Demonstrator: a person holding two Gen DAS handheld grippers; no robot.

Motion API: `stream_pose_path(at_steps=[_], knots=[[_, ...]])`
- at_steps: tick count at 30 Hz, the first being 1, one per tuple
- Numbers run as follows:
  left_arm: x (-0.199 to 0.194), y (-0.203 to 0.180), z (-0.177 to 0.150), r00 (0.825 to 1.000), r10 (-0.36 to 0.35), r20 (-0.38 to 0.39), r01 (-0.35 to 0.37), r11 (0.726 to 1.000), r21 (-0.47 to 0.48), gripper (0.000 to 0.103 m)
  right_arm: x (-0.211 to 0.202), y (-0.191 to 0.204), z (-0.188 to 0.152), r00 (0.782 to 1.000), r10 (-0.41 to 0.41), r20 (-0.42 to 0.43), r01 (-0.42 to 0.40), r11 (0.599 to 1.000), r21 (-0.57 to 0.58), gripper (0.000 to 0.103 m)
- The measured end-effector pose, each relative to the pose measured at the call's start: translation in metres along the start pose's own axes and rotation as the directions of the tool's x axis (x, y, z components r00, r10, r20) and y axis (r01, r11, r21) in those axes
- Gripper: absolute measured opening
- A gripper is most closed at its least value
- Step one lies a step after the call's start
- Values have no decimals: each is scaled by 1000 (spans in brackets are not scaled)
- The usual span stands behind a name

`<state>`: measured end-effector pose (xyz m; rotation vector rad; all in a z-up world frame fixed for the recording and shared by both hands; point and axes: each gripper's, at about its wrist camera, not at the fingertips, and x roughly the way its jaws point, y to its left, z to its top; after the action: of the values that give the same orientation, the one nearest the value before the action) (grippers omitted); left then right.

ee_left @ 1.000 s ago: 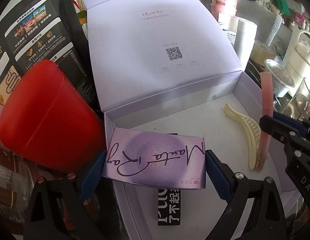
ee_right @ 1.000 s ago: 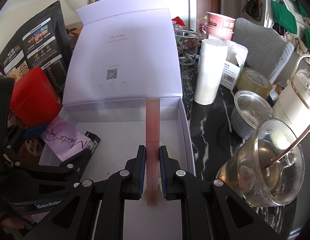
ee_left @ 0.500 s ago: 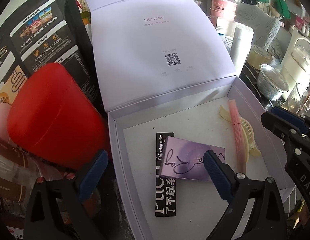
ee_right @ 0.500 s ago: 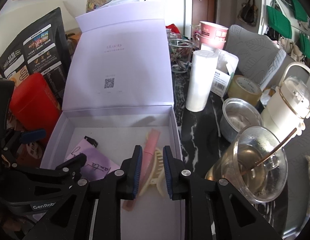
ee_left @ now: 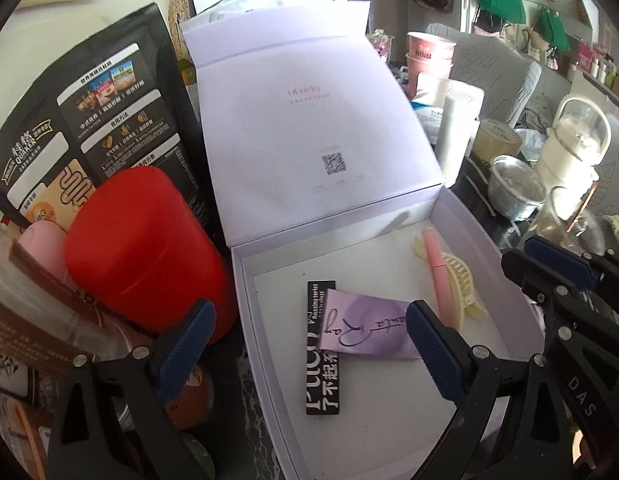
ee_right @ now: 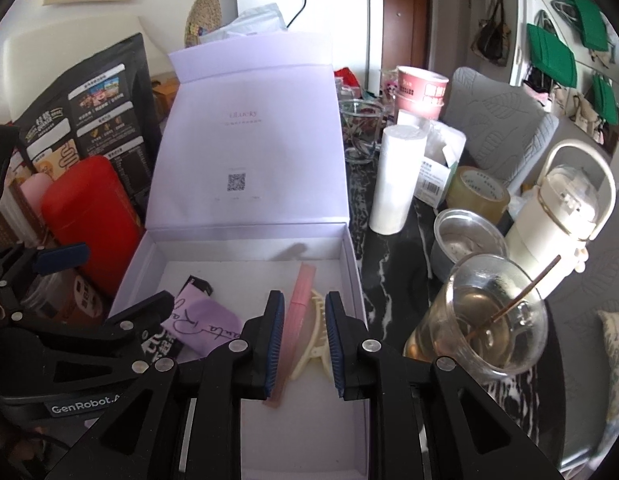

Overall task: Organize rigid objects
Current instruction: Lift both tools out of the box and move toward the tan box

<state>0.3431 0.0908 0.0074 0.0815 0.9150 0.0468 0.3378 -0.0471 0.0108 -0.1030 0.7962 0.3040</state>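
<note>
the right gripper [ee_right: 301,340] hangs above the lilac box [ee_right: 351,248], jaws slightly parted and empty; the pink stick [ee_right: 295,312] lies below them, long axis toward the lid, against the cream hair clip [ee_right: 315,336] by the box's right wall. the left gripper [ee_left: 309,348], jaws spread, hovers over the purple card [ee_left: 365,330]. cluttered dark table.

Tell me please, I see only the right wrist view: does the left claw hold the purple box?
Observer: No. The left claw is wide open; the purple box lies in the gift box, no pad pressing it.
Operator: Does it lie flat on the floor?
Observer: Not fully. It rests across a long black pack with white letters.
Operator: And the pink tube?
Observer: The pink tube lies over the cream hair clip, whose tip shows beyond it.
</note>
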Motion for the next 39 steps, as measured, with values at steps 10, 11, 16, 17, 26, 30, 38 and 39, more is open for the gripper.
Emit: stream_pose_path(at_steps=[10, 11, 16, 17, 26, 30, 38, 39], knots=[[-55, -16, -13, 996, -51, 74, 50, 999, 16, 98, -55, -10, -8, 997, -37, 66, 35, 999, 28, 21], [-61, -19, -14, 995, -54, 84, 52, 998, 21, 98, -62, -11, -10, 997, -38, 73, 36, 999, 32, 21], [-90, -25, -20, 990, -65, 129, 61, 998, 31, 98, -94, -12, -17, 992, -48, 115, 43, 998, 40, 21], [-98, -26, -22, 988, -68, 139, 64, 997, 33, 98, -100, -12, -18, 991, -48, 123, 43, 998, 40, 21], [-158, -31, -42, 967, -86, 238, 77, 996, 48, 98, -163, -13, -35, 974, -68, 218, 59, 997, 46, 28], [-179, -33, -52, 958, -99, 268, 89, 995, 51, 98, -189, -13, -45, 963, -80, 258, 69, 996, 48, 43], [-205, -40, -77, 950, -123, 288, 108, 992, 68, 98, -224, -13, -70, 953, -97, 288, 83, 995, 60, 51], [-205, -41, -80, 950, -126, 286, 110, 991, 71, 98, -227, -12, -74, 952, -101, 290, 87, 994, 62, 52]])
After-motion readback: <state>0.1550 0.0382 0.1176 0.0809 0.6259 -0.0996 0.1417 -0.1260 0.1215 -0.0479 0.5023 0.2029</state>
